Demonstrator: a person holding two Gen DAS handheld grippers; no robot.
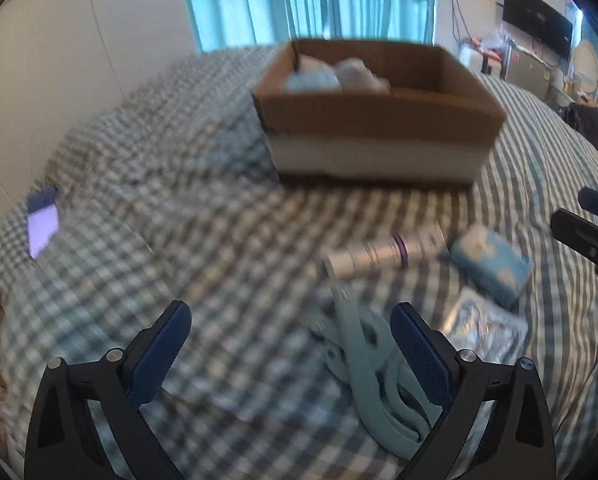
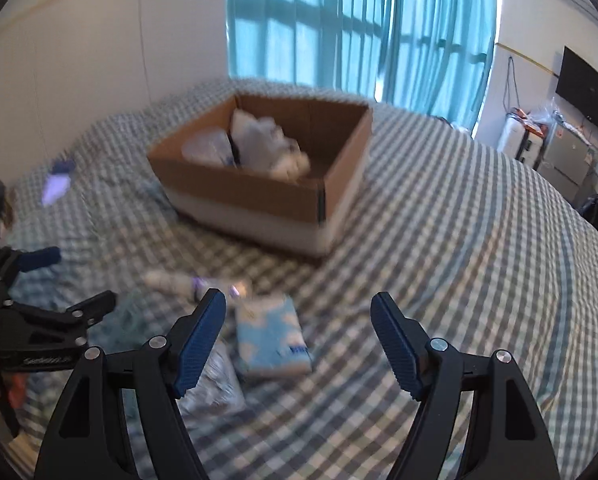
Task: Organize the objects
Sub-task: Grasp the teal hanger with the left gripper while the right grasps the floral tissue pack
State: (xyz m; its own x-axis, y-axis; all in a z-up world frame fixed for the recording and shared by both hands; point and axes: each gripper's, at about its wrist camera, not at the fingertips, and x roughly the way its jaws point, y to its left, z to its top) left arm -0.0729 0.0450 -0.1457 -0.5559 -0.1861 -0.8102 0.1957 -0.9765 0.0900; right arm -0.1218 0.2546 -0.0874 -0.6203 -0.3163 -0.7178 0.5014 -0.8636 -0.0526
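A cardboard box [image 1: 379, 120] [image 2: 239, 188] stands on the checked bed and holds several pale items. In front of it lie a white tube with a purple band [image 1: 383, 256] [image 2: 195, 282], a light blue tissue pack [image 1: 491, 264] [image 2: 273, 336], a pale green strap [image 1: 363, 356] and a clear plastic packet [image 1: 483, 332] [image 2: 215, 376]. My left gripper [image 1: 291, 320] is open and empty above the strap. My right gripper [image 2: 299, 312] is open and empty just right of the tissue pack. The left gripper also shows at the left of the right wrist view [image 2: 75, 280].
A small purple and white card [image 1: 43, 224] [image 2: 57, 184] lies far left on the bed [image 2: 459, 260]. A white wall runs behind on the left, teal curtains behind the box. Shelves and a wall screen [image 1: 539, 20] stand at far right.
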